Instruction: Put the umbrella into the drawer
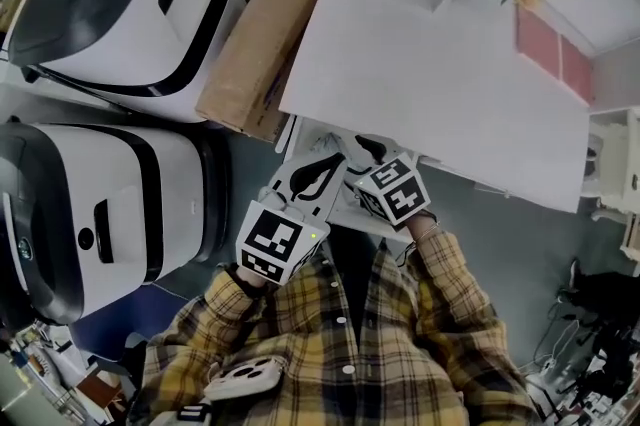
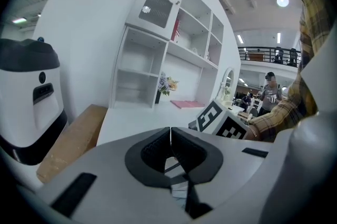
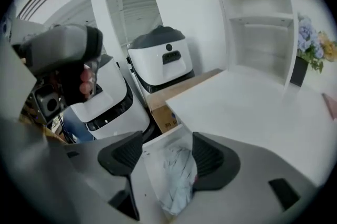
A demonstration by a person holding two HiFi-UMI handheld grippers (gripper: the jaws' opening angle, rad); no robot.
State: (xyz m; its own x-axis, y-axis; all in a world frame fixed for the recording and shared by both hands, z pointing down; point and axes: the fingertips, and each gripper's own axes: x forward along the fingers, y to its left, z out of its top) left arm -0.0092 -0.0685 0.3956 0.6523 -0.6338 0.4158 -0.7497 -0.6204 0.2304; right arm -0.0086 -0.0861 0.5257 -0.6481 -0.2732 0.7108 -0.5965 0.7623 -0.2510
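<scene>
Placing looks done: folded pale-blue fabric umbrella point(image 3: 176, 181) lies in open white drawer point(image 3: 151, 171) beneath released right hand-held gripper point(image 3: 167, 146); next, probably shutting drawer.

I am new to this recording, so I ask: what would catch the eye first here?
The pale blue umbrella lies in the open white drawer, seen between the right gripper's open fingers. In the head view, two large white-and-black machines stand left of the white desk.
</scene>
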